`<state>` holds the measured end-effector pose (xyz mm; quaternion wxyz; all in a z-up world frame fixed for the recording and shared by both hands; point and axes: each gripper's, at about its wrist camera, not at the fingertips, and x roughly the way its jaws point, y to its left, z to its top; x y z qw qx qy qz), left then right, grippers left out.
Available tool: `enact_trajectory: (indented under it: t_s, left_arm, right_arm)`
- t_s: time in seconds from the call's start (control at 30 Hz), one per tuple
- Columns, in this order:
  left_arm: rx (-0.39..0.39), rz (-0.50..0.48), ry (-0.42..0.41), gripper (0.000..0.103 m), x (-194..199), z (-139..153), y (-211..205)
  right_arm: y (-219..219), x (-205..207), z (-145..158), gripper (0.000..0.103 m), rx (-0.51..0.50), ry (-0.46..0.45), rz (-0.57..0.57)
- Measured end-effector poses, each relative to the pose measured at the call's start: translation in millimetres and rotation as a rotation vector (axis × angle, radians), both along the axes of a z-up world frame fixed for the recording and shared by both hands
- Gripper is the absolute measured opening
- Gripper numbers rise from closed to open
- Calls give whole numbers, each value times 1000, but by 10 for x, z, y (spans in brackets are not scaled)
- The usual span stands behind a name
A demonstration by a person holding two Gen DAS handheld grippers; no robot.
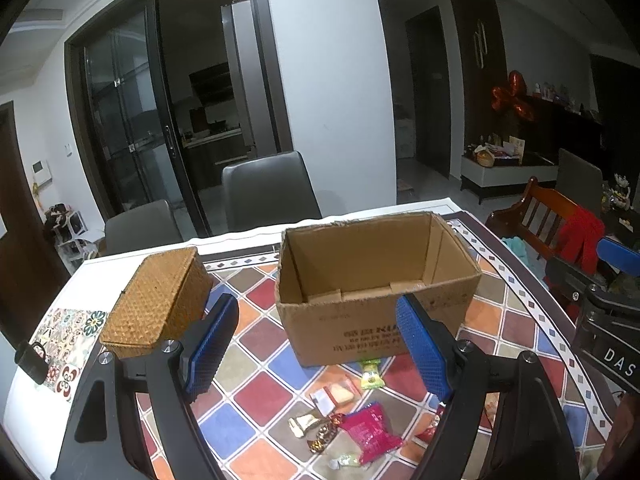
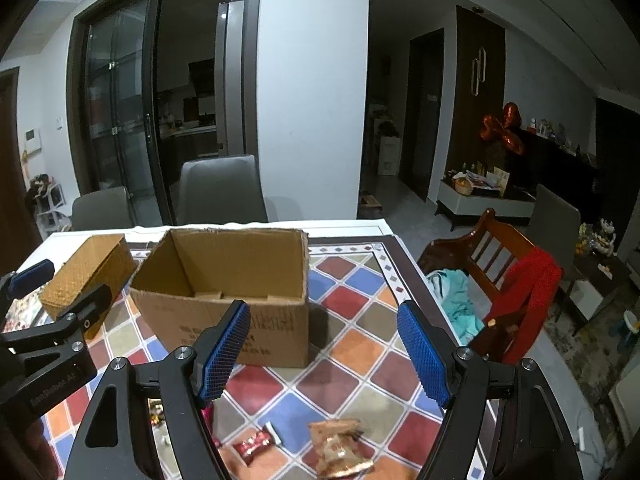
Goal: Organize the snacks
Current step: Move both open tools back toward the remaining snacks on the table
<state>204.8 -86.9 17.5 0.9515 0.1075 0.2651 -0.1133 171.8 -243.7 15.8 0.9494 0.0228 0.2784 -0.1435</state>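
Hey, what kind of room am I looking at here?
Most likely the dining area of a home. A table with a colourful diamond-patterned cloth has grey chairs pulled up to it, glass sliding doors open onto what looks like a kitchen, and a wooden chair draped with red clothing stands alongside.

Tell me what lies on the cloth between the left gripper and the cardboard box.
In the left wrist view, loose snacks: a green packet against the cardboard box, then a pale wrapped biscuit nearer the open left gripper. Otherwise bare tablecloth.
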Motion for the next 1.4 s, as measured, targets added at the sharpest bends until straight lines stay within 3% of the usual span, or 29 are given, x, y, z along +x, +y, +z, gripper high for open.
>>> enact_trajectory:
  t_s: [0.8,1.1,1.4]
  left_arm:
    - [3,20,45,81,-173,-476,-46]
    - [5,27,75,93,-161,-702,-67]
    - [27,23,142,93,-119,-986,-141]
  right_arm:
    - [-76,-222,-385,77,5,57,-38]
    - [-112,-225,-639,77,19,110,-46]
    - [-199,-210,-946,80,44,169,-59]
